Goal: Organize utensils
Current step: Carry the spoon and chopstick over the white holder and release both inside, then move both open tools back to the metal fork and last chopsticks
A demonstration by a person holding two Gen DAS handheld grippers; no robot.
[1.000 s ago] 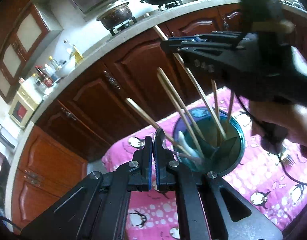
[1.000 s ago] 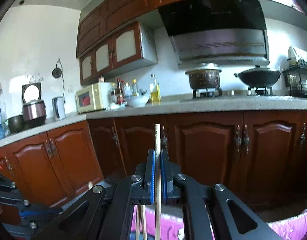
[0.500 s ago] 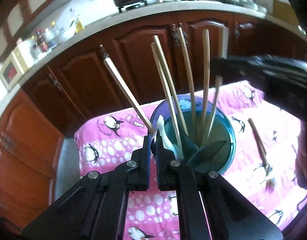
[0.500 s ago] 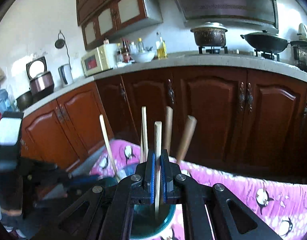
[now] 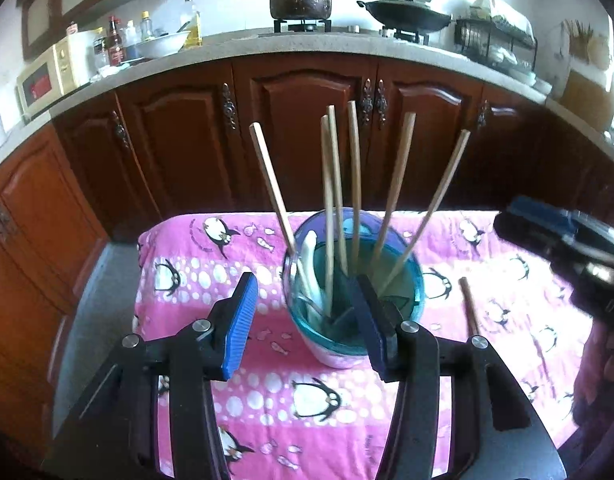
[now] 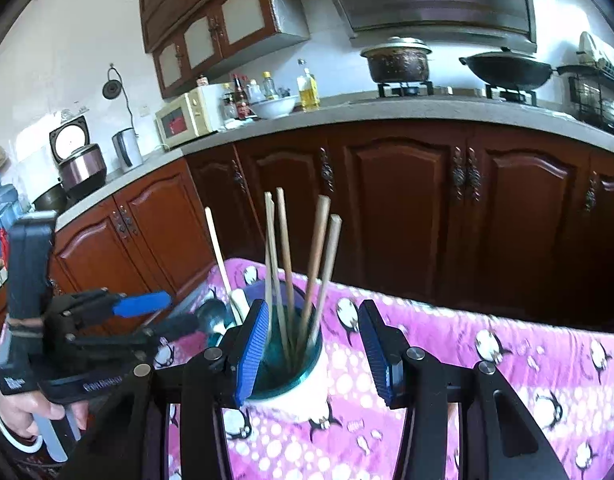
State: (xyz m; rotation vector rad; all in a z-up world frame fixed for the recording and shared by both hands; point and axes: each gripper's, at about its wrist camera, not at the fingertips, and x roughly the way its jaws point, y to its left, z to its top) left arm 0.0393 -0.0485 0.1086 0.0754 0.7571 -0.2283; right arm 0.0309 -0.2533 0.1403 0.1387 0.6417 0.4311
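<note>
A release, by the look of it: the left gripper (image 5: 305, 322) stands with its jaws parted and nothing between the pads, having just opened, while the teal utensil cup (image 5: 353, 312) sits on the pink penguin-print cloth (image 5: 315, 396) just ahead and slightly right of it, holding six wooden chopsticks (image 5: 335, 196) that fan upward and a white spoon (image 5: 309, 252) leaning against its near-left wall. Further right on the cloth, apart from the cup, lies one more brown-handled utensil (image 5: 469, 306), blurred, its type unclear; judged from the task, that piece is the likely next pickup and would call for a low, flat approach along the cloth. At the far right edge the right gripper (image 5: 563, 240) appears only as a dark blur. The right wrist view supplies what that one lacks: the right gripper (image 6: 315, 350) also has jaws that have just been spreading, empty, with the cup (image 6: 291, 376) partly between them and the chopsticks (image 6: 307, 268) rising free of the pads, and at its left a hand (image 6: 23, 412) holding the left gripper (image 6: 159, 312) handle. It does not show the loose utensil on the cloth.
</note>
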